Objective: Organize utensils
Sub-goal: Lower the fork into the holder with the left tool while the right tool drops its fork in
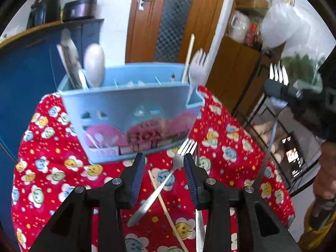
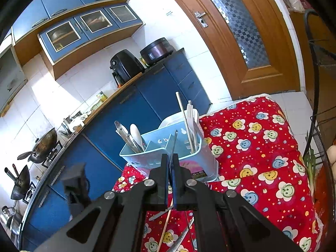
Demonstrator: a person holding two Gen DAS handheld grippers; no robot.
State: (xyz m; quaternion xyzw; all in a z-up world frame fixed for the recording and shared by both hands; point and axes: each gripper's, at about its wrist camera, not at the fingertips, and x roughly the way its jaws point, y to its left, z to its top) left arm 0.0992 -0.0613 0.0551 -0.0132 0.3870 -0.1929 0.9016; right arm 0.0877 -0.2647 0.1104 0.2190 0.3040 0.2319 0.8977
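Note:
A blue caddy [image 1: 130, 107] stands on a red flowered cloth [image 1: 222, 142]. It holds tongs [image 1: 70, 61] and a white spoon [image 1: 94, 63] at its left end. A chopstick [image 1: 189, 56] and a white plastic fork [image 1: 198, 65] stand at its right end. My left gripper [image 1: 163, 163] is open just above the cloth. A metal fork [image 1: 168, 178] lies loose between its fingers, across a wooden chopstick [image 1: 166, 208]. A knife [image 1: 199, 229] lies under the right finger. My right gripper [image 2: 170, 157] is shut on another metal fork [image 1: 277, 77], held tines up to the right of the caddy [image 2: 134, 157].
Blue cabinets [image 2: 147, 96] with an air fryer [image 2: 124, 67] and a rice cooker [image 2: 156, 48] stand behind the cloth. A wooden door [image 2: 241, 31] lies beyond. A black wire rack [image 1: 283, 142] stands at the right, near a person's hand [image 1: 327, 168].

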